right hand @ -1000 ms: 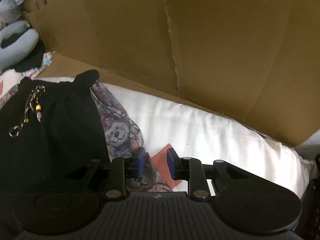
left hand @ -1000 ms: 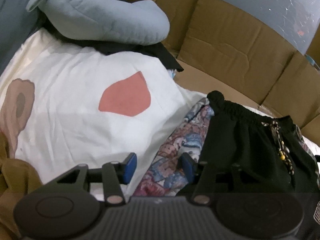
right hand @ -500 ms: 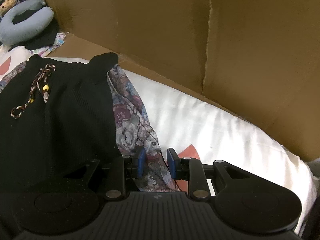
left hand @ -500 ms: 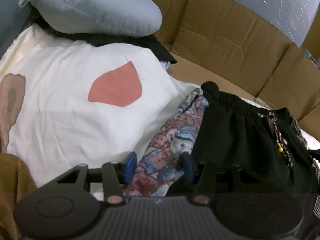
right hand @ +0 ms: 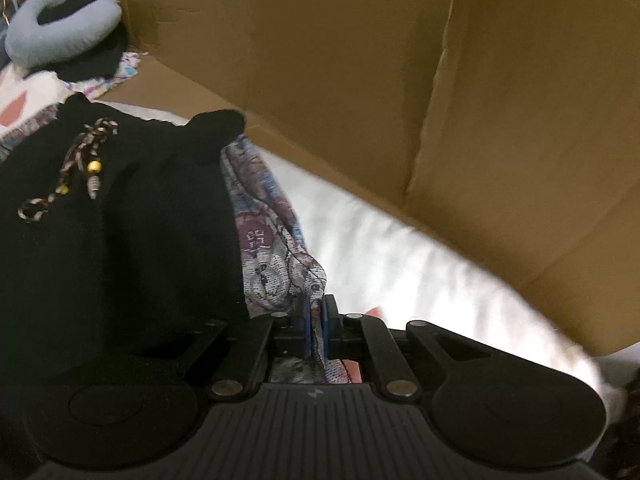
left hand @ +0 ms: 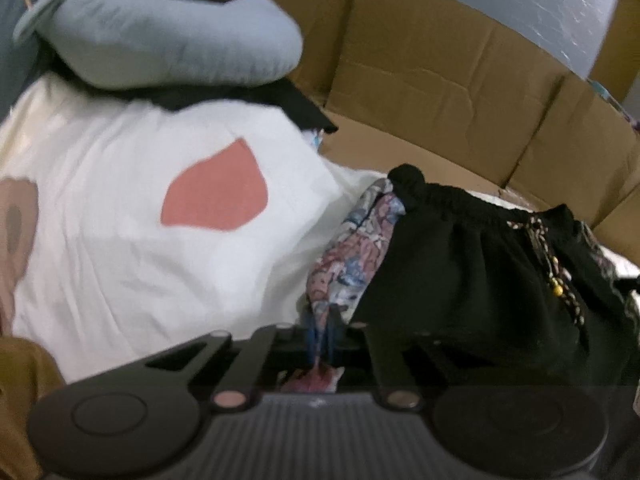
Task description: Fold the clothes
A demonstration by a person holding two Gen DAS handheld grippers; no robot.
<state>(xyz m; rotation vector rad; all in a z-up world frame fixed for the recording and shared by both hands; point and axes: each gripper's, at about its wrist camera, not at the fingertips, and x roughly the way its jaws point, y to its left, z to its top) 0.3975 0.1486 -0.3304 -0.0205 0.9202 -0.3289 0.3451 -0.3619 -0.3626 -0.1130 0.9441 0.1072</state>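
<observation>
A patterned garment [left hand: 352, 256] with cartoon prints lies under a black drawstring garment [left hand: 472, 264] on a white sheet. My left gripper [left hand: 320, 340] is shut on the patterned garment's left edge, a fold of it pinched between the blue pads. In the right wrist view the same patterned garment [right hand: 272, 248] shows beside the black garment [right hand: 120, 220], whose beaded drawstring [right hand: 76, 168] lies on top. My right gripper [right hand: 315, 328] is shut on the patterned garment's right edge.
The white sheet [left hand: 140, 264] has a pink patch [left hand: 216, 196]. A light blue neck pillow [left hand: 160, 28] rests on dark cloth at the far left. Cardboard walls [right hand: 360, 80] stand close behind the clothes. Mustard fabric [left hand: 20, 380] lies at the lower left.
Both grippers have gone from open around the patterned garment's edges to shut on them. Both views have rolled slightly; the hands stayed about where they were.
</observation>
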